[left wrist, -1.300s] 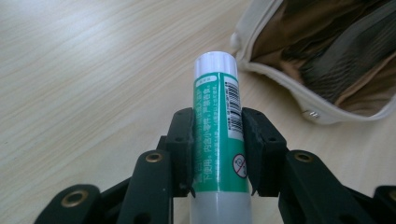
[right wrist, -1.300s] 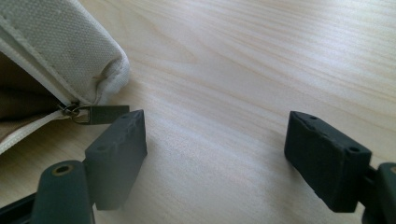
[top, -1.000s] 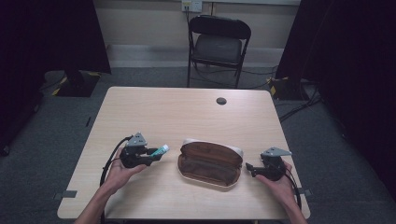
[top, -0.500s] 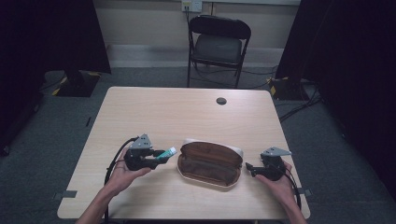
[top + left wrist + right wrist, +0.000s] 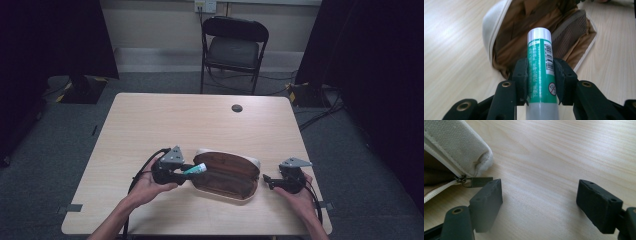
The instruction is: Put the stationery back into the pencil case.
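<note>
A cream pouch [image 5: 227,172] with a brown lining lies unzipped on the wooden table [image 5: 200,125], its mouth wide. My left gripper [image 5: 189,170] is shut on a green-and-white tube [image 5: 194,169], whose white cap reaches over the pouch's left rim. In the left gripper view the tube [image 5: 540,67] points straight into the brown interior [image 5: 524,27]. My right gripper [image 5: 265,179] rests open on the table just right of the pouch. In the right gripper view its left jaw sits beside the metal zipper pull [image 5: 475,181] at the pouch's corner [image 5: 461,155], nothing between the jaws.
A small dark round mark [image 5: 237,108] lies near the table's far edge. A black folding chair [image 5: 232,47] stands behind the table. Cables [image 5: 145,167] trail from both grippers toward the near edge. Bare wood stretches across the far half of the table.
My left gripper has carried the tube rightward, from beside the pouch to over its left rim. The right gripper has stayed in place.
</note>
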`<state>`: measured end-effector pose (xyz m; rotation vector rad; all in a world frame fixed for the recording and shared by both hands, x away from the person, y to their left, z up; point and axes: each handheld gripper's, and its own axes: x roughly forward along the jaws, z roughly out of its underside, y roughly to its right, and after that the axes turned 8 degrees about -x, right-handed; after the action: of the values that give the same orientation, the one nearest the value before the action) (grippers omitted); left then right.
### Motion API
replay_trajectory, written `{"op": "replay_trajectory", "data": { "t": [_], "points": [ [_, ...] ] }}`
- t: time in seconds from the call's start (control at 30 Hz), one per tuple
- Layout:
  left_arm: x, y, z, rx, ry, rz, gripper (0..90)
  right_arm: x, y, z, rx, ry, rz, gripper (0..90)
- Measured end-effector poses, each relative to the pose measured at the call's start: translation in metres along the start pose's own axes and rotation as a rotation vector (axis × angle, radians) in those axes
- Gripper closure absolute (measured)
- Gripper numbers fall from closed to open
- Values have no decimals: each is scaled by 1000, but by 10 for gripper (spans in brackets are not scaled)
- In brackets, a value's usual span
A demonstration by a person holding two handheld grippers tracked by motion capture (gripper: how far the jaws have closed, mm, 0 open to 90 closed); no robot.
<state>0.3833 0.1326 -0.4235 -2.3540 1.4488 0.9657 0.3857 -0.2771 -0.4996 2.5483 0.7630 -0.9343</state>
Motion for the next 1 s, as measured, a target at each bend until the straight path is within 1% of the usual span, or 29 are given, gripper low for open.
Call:
{"op": "replay_trajectory", "data": {
  "t": [0.03, 0.07, 0.1, 0.13, 0.17, 0.2, 0.23, 0.27, 0.3, 0.37, 0.43, 0.47, 0.5, 0.53, 0.57, 0.6, 0.63, 0.67, 0.7, 0.73, 0.77, 0.8, 0.83, 0.87, 0.9, 0.93, 0.97, 1.0],
  "points": [
    [2, 1, -4, 6, 13, 9, 659, 0, 0, 0, 0, 0, 0, 204],
    [4, 3, -8, 26, -9, 1, 659, 0, 0, 0, 0, 0, 0, 204],
    [4, 3, -8, 26, -9, 1, 659, 0, 0, 0, 0, 0, 0, 204],
    [10, 5, -12, 30, -8, 15, 659, 0, 0, 0, 0, 0, 0, 204],
    [10, 5, -12, 30, -8, 15, 659, 0, 0, 0, 0, 0, 0, 204],
    [18, 5, -14, 38, -19, 16, 659, 0, 0, 0, 0, 0, 0, 204],
    [18, 5, -14, 38, -19, 16, 659, 0, 0, 0, 0, 0, 0, 204],
    [23, 5, -15, 28, -19, 14, 659, 0, 0, 0, 1, -1, 0, 204],
    [23, 5, -15, 28, -19, 14, 659, 0, 0, 0, 1, -1, 0, 205],
    [30, 4, -17, 36, -40, 22, 659, 0, 0, 0, -2, 1, 0, 204],
    [33, 4, -18, 32, -43, 22, 659, 0, 0, 0, -1, 0, 0, 204],
    [38, 4, -20, 30, -55, 29, 659, 0, 0, 0, -2, 0, 0, 204],
    [38, 4, -20, 30, -55, 29, 658, 0, 0, 0, -2, 0, 0, 204],
    [43, 4, -20, 29, -47, 37, 658, 0, 0, 0, -1, 0, -1, 204],
    [45, 5, -22, 31, -62, 34, 658, 0, 0, 0, -2, 0, 0, 204],
    [46, 7, -24, 39, -50, 25, 658, 0, 0, 0, -2, 0, -1, 204],
    [47, 9, -27, 37, -43, 34, 658, 0, 0, 0, -2, 0, -1, 204],
    [47, 10, -30, 56, -56, 47, 658, 0, 0, 0, -2, 0, -1, 204],
    [47, 10, -30, 56, -56, 47, 658, 0, 0, 0, -2, 0, -1, 204],
    [49, 12, -33, 67, -76, 51, 658, 0, 0, 0, -2, 0, -1, 204],
    [52, 13, -33, 68, -83, 59, 658, 0, 0, 0, -2, 0, -1, 204],
    [55, 14, -33, 77, -94, 67, 658, 0, 0, 0, -2, 0, -1, 204],
    [55, 14, -33, 77, -94, 67, 658, 0, 0, 0, -2, 0, -1, 204],
    [61, 15, -32, 74, -103, 61, 658, 0, 0, 0, -2, 0, -1, 204],
    [61, 15, -32, 74, -103, 61, 658, 0, 0, 0, -2, 0, -1, 204],
    [65, 14, -31, 55, -75, 64, 658, 0, 0, 0, -2, 0, -1, 204],
    [66, 13, -32, 57, -77, 56, 657, 0, 0, 0, -2, 0, -1, 204],
    [66, 13, -32, 51, -82, 58, 658, 0, 0, 0, -2, 0, -1, 204]
  ]
}}
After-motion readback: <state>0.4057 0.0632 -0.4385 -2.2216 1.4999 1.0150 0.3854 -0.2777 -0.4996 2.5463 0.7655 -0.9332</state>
